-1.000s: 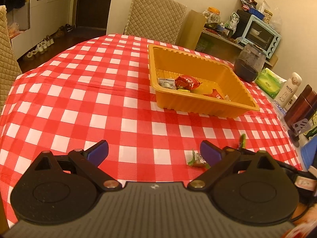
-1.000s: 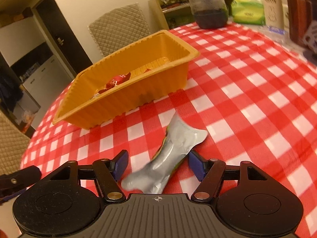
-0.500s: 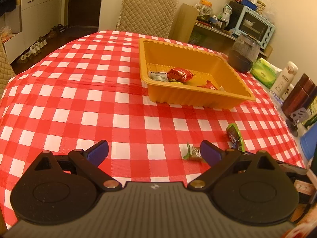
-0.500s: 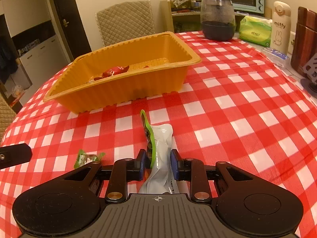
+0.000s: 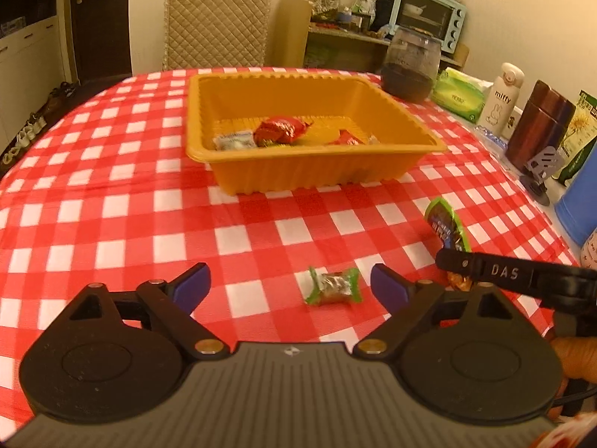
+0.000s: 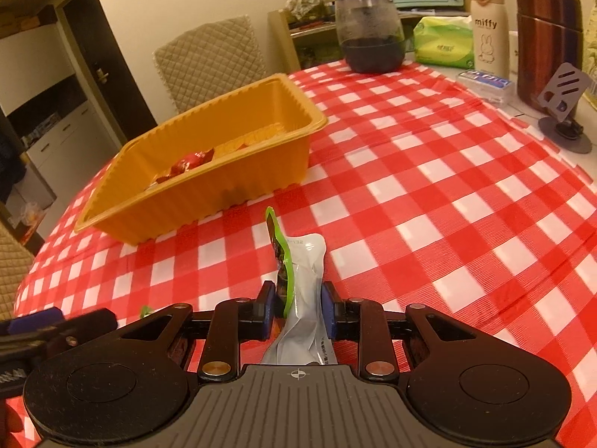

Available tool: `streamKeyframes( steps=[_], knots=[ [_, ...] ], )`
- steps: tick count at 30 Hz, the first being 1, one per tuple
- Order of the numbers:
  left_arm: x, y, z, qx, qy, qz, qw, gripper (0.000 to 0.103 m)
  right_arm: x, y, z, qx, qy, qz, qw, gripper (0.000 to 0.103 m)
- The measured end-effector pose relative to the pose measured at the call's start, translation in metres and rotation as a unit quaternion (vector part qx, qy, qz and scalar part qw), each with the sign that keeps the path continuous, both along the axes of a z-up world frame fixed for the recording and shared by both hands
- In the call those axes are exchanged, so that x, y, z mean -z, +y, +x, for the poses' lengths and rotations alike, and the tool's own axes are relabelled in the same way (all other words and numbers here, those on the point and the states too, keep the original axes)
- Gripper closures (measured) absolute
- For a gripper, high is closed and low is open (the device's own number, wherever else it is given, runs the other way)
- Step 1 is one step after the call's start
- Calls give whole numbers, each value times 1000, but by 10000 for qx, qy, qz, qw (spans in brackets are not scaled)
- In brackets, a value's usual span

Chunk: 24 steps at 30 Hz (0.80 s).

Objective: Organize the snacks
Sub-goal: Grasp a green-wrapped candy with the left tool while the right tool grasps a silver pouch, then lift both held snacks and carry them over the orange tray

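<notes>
An orange tray (image 5: 283, 179) (image 6: 209, 194) sits mid-table and holds a red wrapped snack (image 5: 280, 130) and a few smaller packets. A small green-wrapped candy (image 5: 332, 285) lies on the checked cloth between the fingers of my left gripper (image 5: 291, 285), nearer the right one. Those jaws stand wide and are closing, with no pad touching the candy. My right gripper (image 6: 296, 313) is shut on a green and silver snack packet (image 6: 302, 272), held upright just above the cloth. That packet (image 5: 446, 226) also shows at the right of the left wrist view.
At the table's far right stand a dark glass jar (image 6: 369, 33), a green tissue pack (image 6: 444, 41), a white miffy bottle (image 6: 488, 26), a brown canister (image 6: 548, 41) and a phone stand (image 6: 565, 112). A quilted chair (image 5: 216, 30) stands behind the tray.
My right gripper closed on the snack packet and raised it off the cloth. My left gripper swung right and nearer, so the green candy now lies between its fingers, which have narrowed slightly.
</notes>
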<state>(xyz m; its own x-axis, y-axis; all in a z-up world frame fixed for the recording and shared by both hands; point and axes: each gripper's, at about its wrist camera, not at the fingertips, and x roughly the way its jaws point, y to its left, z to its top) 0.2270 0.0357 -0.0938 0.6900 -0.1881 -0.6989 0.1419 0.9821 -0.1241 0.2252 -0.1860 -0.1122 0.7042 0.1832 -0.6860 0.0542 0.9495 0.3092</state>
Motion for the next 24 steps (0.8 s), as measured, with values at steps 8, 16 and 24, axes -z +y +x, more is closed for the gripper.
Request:
streamKeyframes(
  steps=[8,16,24],
  knots=[
    [18,-16,8,95,33,38,9999,28,-1,-8,-2,90,-25,44,9999,76],
    [34,-36,14,215,-50,210,9995,45,-2,-13,0,169,-24,119,9998,76],
    [34,-40,12,230,-108,372,9990,65,-2,-14,2,176,-24,167,9997,77]
  ],
)
